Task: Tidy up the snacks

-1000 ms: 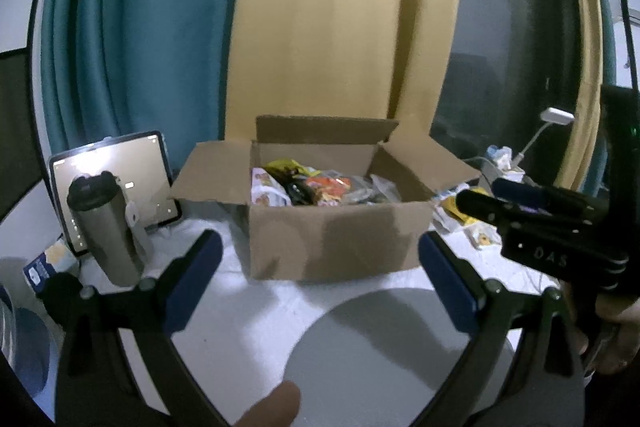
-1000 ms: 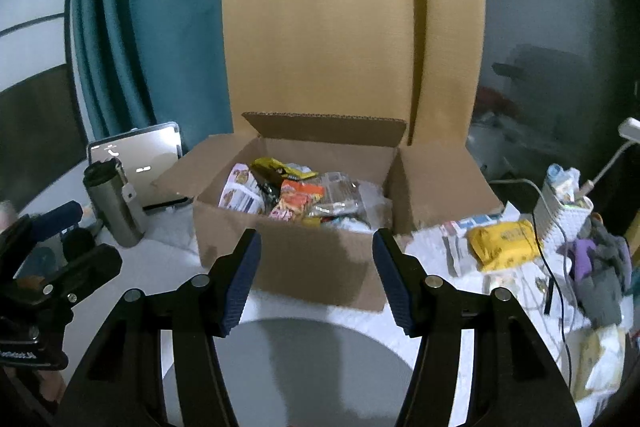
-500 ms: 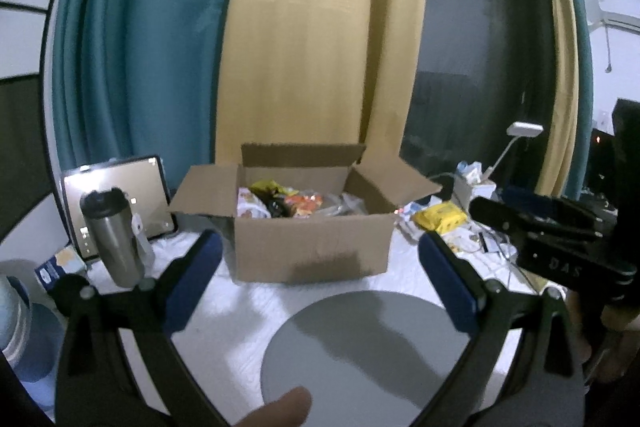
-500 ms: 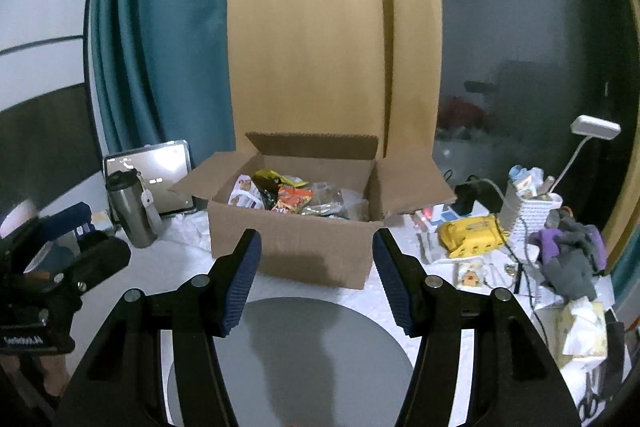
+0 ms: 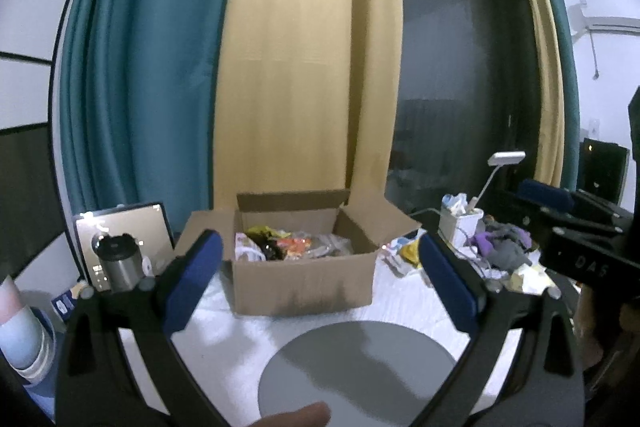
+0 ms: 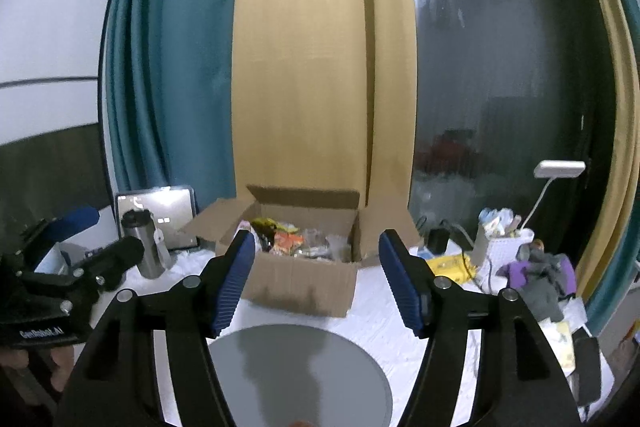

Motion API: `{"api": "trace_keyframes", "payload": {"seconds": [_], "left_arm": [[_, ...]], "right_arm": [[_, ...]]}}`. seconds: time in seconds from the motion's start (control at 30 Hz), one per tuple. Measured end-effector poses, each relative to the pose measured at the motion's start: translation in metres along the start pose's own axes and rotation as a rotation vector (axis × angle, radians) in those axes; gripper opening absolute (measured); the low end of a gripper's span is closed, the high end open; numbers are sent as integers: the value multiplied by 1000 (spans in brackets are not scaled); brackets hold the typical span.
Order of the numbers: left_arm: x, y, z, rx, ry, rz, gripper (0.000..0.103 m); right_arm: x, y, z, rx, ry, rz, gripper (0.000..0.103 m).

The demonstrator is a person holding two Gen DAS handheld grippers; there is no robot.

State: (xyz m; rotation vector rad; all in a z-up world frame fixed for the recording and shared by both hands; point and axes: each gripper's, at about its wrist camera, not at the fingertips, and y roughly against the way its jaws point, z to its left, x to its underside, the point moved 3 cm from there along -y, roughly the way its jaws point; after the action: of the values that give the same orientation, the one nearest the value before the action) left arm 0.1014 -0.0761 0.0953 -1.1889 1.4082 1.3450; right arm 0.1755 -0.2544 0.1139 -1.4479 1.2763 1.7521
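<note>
An open cardboard box [image 5: 304, 283] stands on the white table, also in the right wrist view [image 6: 300, 283]. Several snack packets [image 5: 288, 245] lie inside it, among them an orange one [image 6: 286, 239] and clear wrapped ones. My left gripper [image 5: 320, 279] is open and empty, held back from the box above a grey round mat [image 5: 356, 367]. My right gripper [image 6: 316, 279] is open and empty, also back from the box over the mat [image 6: 300, 371]. Each gripper shows at the edge of the other's view.
A steel tumbler [image 5: 118, 263] and a tablet [image 5: 124, 227] stand left of the box. Right of it are a yellow pack [image 6: 450, 263], a white holder with a lamp [image 6: 504, 247], cables and a purple-grey cloth [image 6: 540, 279]. Curtains hang behind.
Both grippers have pulled back and risen away from the box, so the box looks smaller and more of the grey mat shows. Both stay open.
</note>
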Motion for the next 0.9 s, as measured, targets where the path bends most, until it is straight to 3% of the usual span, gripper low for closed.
{"api": "trace_keyframes", "payload": {"seconds": [0.27,0.5,0.9], "left_arm": [[-21,15,-6,6,-11,-44,99],[-27,22,-6,10,-4,-63,99],[-28,22,-7,19,-1,-65,99]], "right_arm": [[-16,23,-1,5,-8,-57,71],[-19,30,-3,3,-18,-62,78],[-20,33,-5,19,-20,-65,78]]}}
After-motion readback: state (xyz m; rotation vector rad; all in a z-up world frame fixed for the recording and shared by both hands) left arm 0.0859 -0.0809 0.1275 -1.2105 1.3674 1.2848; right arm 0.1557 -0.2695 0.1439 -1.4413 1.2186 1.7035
